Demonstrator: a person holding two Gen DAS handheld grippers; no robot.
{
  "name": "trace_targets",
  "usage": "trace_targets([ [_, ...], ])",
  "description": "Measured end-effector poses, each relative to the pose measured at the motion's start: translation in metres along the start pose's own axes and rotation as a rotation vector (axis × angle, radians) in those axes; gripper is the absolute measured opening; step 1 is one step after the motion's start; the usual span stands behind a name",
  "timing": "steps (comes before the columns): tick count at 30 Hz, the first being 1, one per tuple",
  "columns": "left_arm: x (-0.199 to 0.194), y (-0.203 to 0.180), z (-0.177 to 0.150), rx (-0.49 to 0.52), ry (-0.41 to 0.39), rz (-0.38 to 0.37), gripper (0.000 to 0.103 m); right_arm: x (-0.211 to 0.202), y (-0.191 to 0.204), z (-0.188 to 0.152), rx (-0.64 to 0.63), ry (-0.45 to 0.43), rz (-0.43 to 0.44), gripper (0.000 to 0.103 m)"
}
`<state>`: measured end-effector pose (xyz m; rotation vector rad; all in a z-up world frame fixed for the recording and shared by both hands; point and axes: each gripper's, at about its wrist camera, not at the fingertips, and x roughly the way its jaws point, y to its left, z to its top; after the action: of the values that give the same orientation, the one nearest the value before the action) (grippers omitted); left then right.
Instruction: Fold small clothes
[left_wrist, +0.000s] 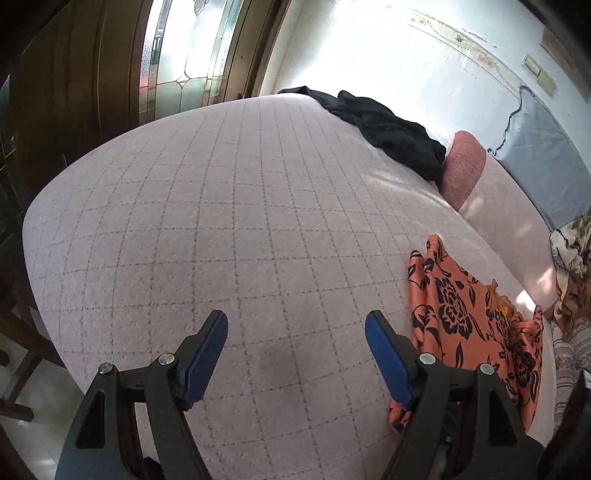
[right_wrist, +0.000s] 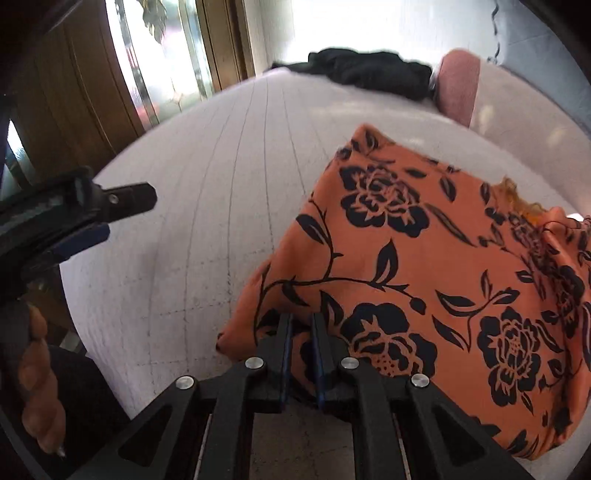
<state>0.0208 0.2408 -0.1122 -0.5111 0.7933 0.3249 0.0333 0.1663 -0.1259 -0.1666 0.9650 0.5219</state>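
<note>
An orange cloth with black flowers (right_wrist: 424, 280) lies on the pale checked bed cover (right_wrist: 192, 258). My right gripper (right_wrist: 301, 321) is shut on the cloth's near left edge and lifts it a little. In the left wrist view the same cloth (left_wrist: 469, 317) lies bunched to the right of my left gripper (left_wrist: 295, 325), which is open and empty above bare cover (left_wrist: 221, 221). The left gripper also shows in the right wrist view (right_wrist: 110, 214), to the left of the cloth.
A black garment (left_wrist: 388, 125) lies at the far edge of the bed beside a pink cushion (left_wrist: 463, 170). A patterned beige cloth (left_wrist: 572, 266) sits at the far right. A wooden door with glass panels (left_wrist: 177, 55) stands beyond the bed.
</note>
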Motion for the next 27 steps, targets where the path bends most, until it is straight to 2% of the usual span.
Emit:
trace_targets([
  [1, 0.000, 0.001, 0.002, -0.004, -0.004, -0.009, 0.078, -0.012, -0.006, -0.003, 0.031, -0.009, 0.026, 0.014],
  [3, -0.003, 0.000, 0.002, -0.006, -0.007, -0.028, 0.078, -0.043, -0.030, -0.007, 0.105, -0.033, -0.006, 0.032],
  [4, -0.003, -0.004, 0.001, 0.003, -0.007, -0.036, 0.078, -0.060, -0.043, -0.008, 0.145, -0.067, -0.051, 0.072],
  [5, -0.002, -0.010, 0.000, 0.021, -0.002, -0.049, 0.078, -0.078, -0.060, -0.010, 0.196, -0.118, -0.120, 0.099],
  [6, -0.001, -0.017, -0.001, 0.039, 0.001, -0.058, 0.078, -0.094, -0.074, -0.012, 0.232, -0.161, -0.214, 0.101],
  [7, -0.001, -0.023, -0.002, 0.055, -0.001, -0.060, 0.078, -0.105, -0.086, -0.011, 0.235, -0.186, -0.309, 0.101],
  [9, -0.001, -0.034, -0.004, 0.088, -0.010, -0.064, 0.078, -0.105, -0.099, 0.000, 0.169, -0.151, -0.430, 0.101],
  [11, -0.002, -0.039, -0.006, 0.115, -0.014, -0.065, 0.078, -0.082, -0.106, 0.018, 0.074, -0.041, -0.457, 0.100],
  [14, -0.002, -0.041, -0.007, 0.132, -0.017, -0.054, 0.078, -0.044, -0.111, 0.035, -0.032, 0.038, -0.547, 0.098],
  [17, -0.001, -0.038, -0.006, 0.122, -0.013, -0.045, 0.078, -0.001, -0.141, 0.047, 0.037, 0.173, -0.619, 0.095],
  [18, 0.000, -0.036, -0.005, 0.118, -0.012, -0.044, 0.078, 0.007, -0.155, 0.047, 0.075, 0.209, -0.641, 0.090],
  [19, 0.000, -0.034, -0.004, 0.114, -0.011, -0.043, 0.078, 0.010, -0.167, 0.044, 0.121, 0.231, -0.637, 0.064],
  [20, 0.001, -0.033, -0.004, 0.110, -0.010, -0.043, 0.078, 0.006, -0.178, 0.043, 0.166, 0.235, -0.633, 0.030],
  [22, 0.002, -0.034, -0.003, 0.106, -0.007, -0.048, 0.078, -0.014, -0.198, 0.040, 0.270, 0.198, -0.586, 0.017],
  [23, 0.002, -0.035, -0.003, 0.108, -0.006, -0.053, 0.078, -0.025, -0.208, 0.038, 0.340, 0.166, -0.552, 0.016],
  [27, -0.001, -0.039, -0.004, 0.131, -0.014, -0.065, 0.078, -0.097, -0.253, 0.003, 0.689, -0.067, -0.388, 0.014],
])
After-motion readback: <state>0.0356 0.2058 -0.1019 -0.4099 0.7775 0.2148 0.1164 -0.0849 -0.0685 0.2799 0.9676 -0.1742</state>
